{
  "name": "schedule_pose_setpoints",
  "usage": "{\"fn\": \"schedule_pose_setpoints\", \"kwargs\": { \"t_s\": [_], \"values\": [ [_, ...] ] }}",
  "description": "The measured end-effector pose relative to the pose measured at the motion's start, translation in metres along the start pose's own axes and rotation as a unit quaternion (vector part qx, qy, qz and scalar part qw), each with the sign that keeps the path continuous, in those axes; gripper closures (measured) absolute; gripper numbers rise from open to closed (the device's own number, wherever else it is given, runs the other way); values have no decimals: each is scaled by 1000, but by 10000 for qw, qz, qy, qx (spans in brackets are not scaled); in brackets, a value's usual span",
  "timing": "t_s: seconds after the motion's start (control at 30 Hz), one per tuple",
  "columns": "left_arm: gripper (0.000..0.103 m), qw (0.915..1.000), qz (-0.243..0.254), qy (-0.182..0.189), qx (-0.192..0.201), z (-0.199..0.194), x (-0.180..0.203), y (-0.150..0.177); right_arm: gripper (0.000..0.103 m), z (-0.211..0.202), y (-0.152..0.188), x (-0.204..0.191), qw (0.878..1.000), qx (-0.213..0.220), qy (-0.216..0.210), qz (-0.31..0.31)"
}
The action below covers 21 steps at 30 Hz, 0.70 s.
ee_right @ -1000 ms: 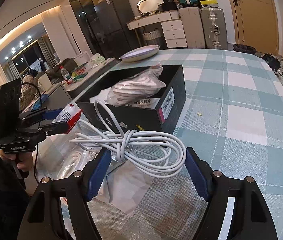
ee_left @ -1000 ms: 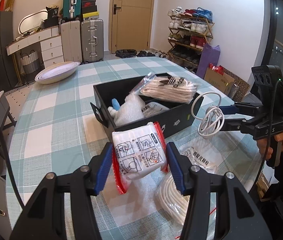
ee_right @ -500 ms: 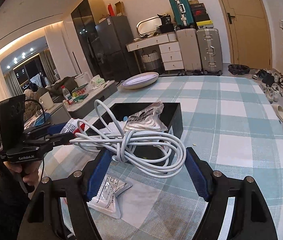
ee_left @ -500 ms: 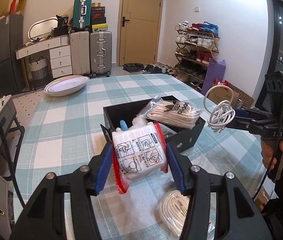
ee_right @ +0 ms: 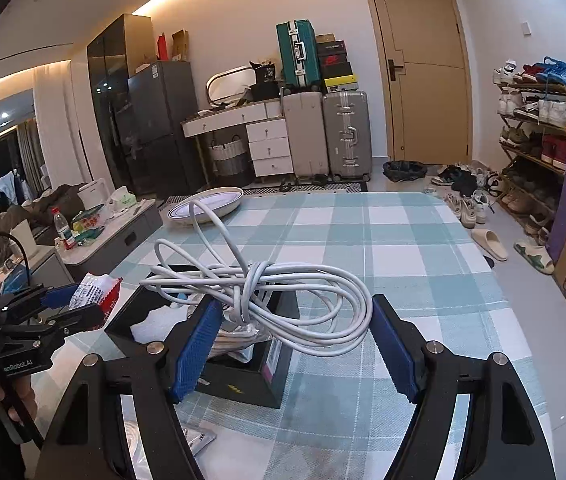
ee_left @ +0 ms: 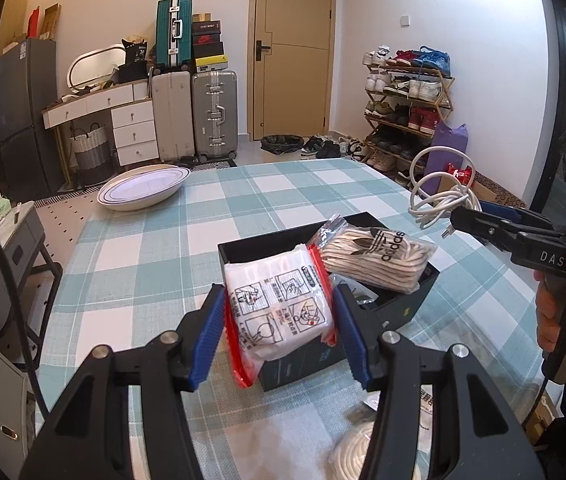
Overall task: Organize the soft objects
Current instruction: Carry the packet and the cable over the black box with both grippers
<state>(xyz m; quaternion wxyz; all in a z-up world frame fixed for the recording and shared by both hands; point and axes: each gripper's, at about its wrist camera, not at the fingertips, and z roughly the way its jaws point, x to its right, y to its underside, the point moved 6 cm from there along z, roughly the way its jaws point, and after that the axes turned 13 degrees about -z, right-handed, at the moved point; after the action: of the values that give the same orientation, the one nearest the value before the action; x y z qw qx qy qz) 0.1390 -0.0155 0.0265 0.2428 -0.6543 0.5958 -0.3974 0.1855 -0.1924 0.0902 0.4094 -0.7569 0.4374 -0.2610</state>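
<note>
A: Your left tool point(ee_left: 279, 322), what's it got?

B: It's clamped on the white packet w/ red edges point(ee_left: 279, 312); blue pads press both sides. You hold it up off the table point(ee_left: 155, 248), in front of the black box point(ee_left: 399, 312), at abt 12 o'clock from the tool.

A: And your right tool point(ee_right: 295, 344)?

B: Pinching the white cable bundle point(ee_right: 267, 292). The knotted coil sits betw. the pads, one loop sticking up toward 11 o'clock. In the left view that cable point(ee_left: 439, 196) hangs at the tip of the right tool point(ee_left: 479, 220), above the box's far right corner, at abt 2 o'clock.

A: What's in the box?

B: A clear bag of off-white cord w/ a black logo point(ee_left: 379, 256) lies across the right half, resting on the rim. From the right view the black box point(ee_right: 263, 376) shows something white inside on the left; can't tell what.

A: Anything loose on the table?

B: A coil of off-white rope point(ee_left: 355, 452) at abt 5 o'clock of your left tool, partly hidden by it. A flat clear pouch point(ee_right: 199, 438) at 7 o'clock of your right tool. The oval white dish point(ee_left: 143, 186) is well apart, on the far left corner, at 10 o'clock.

A: Your hands?

B: Your right hand point(ee_left: 563, 320) grips the handle at the frame's right edge.
</note>
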Motion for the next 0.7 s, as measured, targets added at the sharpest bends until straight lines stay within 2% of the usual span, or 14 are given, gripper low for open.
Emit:
{"fn": "schedule_pose_setpoints", "kwargs": {
  "t_s": [0.13, 0.27, 0.53, 0.7],
  "values": [
    [50, 10000, -15, -22, -44, 11, -1, -1, 27, 9, -1, 3, 9995, -102, 277, -105],
    [50, 10000, 36, -43, -55, 21, -1, -3, 27, 26, 0, 3, 9991, -277, 295, -149],
    [50, 9999, -33, -71, -73, 35, -5, -10, 27, 59, 2, -21, 9981, -537, -95, -287],
    [50, 9999, 1, -77, -94, 40, -4, -11, 27, 73, 2, -34, 9970, -616, -148, -450]
  ]
}}
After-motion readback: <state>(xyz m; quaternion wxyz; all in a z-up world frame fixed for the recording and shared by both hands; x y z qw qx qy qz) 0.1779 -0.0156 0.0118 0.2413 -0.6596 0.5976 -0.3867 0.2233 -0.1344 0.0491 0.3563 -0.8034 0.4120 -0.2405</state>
